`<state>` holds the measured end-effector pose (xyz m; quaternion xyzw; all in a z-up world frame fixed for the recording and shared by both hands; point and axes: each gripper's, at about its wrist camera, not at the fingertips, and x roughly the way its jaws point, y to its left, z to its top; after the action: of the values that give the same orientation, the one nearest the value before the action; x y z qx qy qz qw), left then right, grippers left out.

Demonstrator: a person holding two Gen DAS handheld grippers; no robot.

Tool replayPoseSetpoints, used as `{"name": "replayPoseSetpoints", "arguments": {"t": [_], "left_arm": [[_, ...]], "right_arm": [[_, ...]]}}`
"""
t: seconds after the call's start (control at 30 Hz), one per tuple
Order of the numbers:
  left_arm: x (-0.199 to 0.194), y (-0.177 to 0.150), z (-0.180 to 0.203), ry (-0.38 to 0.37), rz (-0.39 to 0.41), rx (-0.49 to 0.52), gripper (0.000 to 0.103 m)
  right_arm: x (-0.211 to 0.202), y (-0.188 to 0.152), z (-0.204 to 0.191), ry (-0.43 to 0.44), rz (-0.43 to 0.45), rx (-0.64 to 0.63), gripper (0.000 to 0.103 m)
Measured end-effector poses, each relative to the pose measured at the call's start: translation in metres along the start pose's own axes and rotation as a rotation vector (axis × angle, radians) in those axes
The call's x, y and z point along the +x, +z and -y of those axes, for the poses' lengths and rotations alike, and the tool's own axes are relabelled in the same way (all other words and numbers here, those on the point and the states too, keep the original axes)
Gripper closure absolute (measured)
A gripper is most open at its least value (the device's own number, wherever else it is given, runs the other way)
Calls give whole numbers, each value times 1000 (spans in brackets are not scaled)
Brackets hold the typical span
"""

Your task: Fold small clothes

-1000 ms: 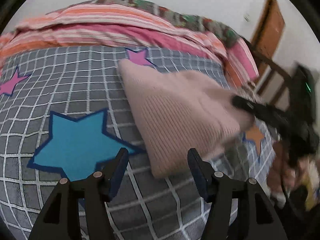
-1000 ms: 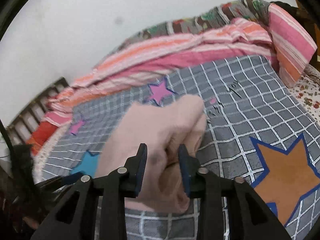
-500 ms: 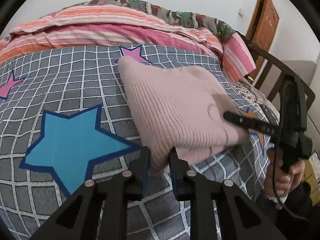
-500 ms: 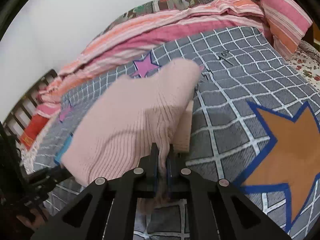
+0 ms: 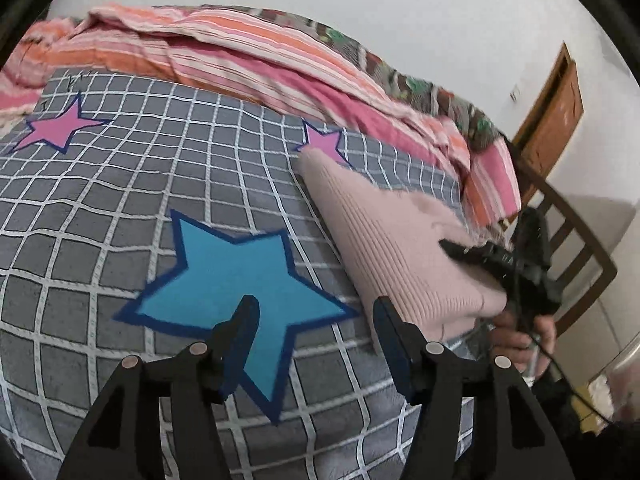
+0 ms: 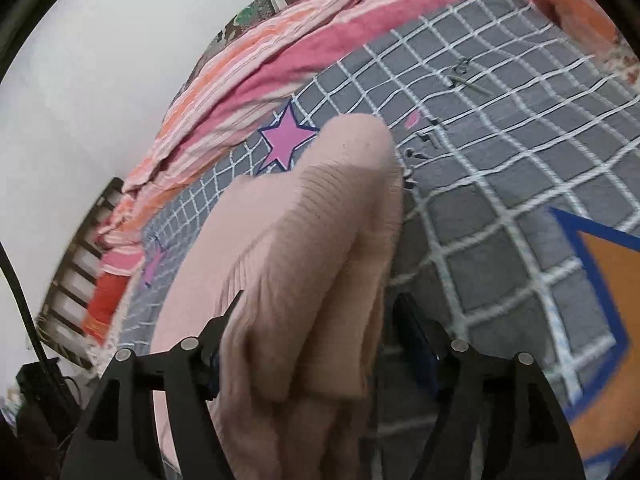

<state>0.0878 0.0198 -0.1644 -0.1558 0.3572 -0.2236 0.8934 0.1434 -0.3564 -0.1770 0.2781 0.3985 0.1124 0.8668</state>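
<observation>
A pink ribbed knit garment (image 5: pixel 392 240) lies folded on the grey checked bedspread (image 5: pixel 120 208). My left gripper (image 5: pixel 316 332) hovers over the blue star (image 5: pixel 228 280), just left of the garment's near corner. Its jaws are opening and nothing is between them. In the right wrist view the same garment (image 6: pixel 304 240) bulges up in thick folds between the fingers of my right gripper (image 6: pixel 320 332). Those jaws are opening too, and the pads stand clear of the knit. The left wrist view shows the right gripper (image 5: pixel 468 252) over the garment's right edge, held by a hand (image 5: pixel 520 344).
A striped pink and orange quilt (image 5: pixel 240 64) is bunched along the far side of the bed. A wooden door (image 5: pixel 556 120) and a wooden frame (image 5: pixel 580 248) stand at the right. An orange star (image 6: pixel 608 288) marks the bedspread right of the garment. A slatted headboard (image 6: pixel 80 276) is at the left.
Both grippers were shut on the garment's near edge half a second ago and have let go. My left gripper has slid left over the blue star; my right gripper has dropped lower.
</observation>
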Motion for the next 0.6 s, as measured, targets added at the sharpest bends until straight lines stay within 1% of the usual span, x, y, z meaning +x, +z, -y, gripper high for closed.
{"name": "replayPoseSetpoints", "arguments": {"t": [0.07,0.1,0.13,0.17,0.2,0.23,0.3,0.37,0.43,0.5,0.57,0.6], "left_arm": [[0,4,-4,-8,10,-15,46],[0,6,-6,-10,14,-21,46],[1,7,-7,-12,18,-27,46],[1,9,-8,-16,21,-34,46],[3,10,-9,-21,20,-45,46],[3,10,-11,-24,20,-54,46],[3,12,-13,-22,21,-68,46],[-1,15,-14,-22,32,-76,46],[-5,17,-17,-6,42,-73,46],[-10,20,-20,5,53,-73,46],[-14,24,-24,16,61,-84,46],[-16,25,-27,17,68,-91,46]], "right_arm": [[11,5,0,13,-34,-6,30],[16,7,0,24,-56,0,32],[19,9,-1,33,-71,4,43],[22,10,-3,48,-93,5,47],[24,10,-4,58,-107,0,56],[24,11,-6,72,-114,0,62],[17,14,-9,85,-103,12,66],[1,18,-21,75,-70,-18,68],[-18,24,-39,68,-28,-40,68],[-32,32,-61,33,5,-52,69],[-46,40,-92,-45,46,-117,69],[-49,42,-104,-68,61,-139,69]]}}
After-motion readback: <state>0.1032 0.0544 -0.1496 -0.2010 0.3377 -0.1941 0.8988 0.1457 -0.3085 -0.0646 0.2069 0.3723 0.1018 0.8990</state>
